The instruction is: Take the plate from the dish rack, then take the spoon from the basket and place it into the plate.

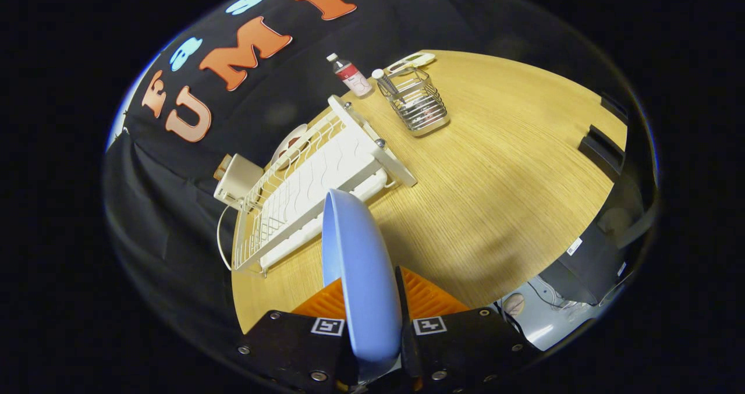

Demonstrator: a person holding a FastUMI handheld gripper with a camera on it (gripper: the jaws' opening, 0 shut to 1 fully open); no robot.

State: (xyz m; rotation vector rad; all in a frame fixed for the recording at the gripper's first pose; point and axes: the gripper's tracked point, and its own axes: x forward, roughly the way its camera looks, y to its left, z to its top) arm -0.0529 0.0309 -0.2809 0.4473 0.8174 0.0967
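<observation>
You have the blue plate (361, 277) clamped on edge between both fingers of the hand-held gripper (372, 347), clear of the white dish rack (314, 178) along the surface's (495, 196) left edge. The wire basket (416, 100) near the far edge holds the spoon (387, 85), handle up. The upright hold suggests the plate needs laying flat before the spoon goes in.

claw (372, 301) fingers clamped on the upright blue plate (358, 266) between them

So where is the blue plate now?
The round blue plate stands on edge, clamped between the gripper fingers, lifted above the wooden table beside the white dish rack.
</observation>
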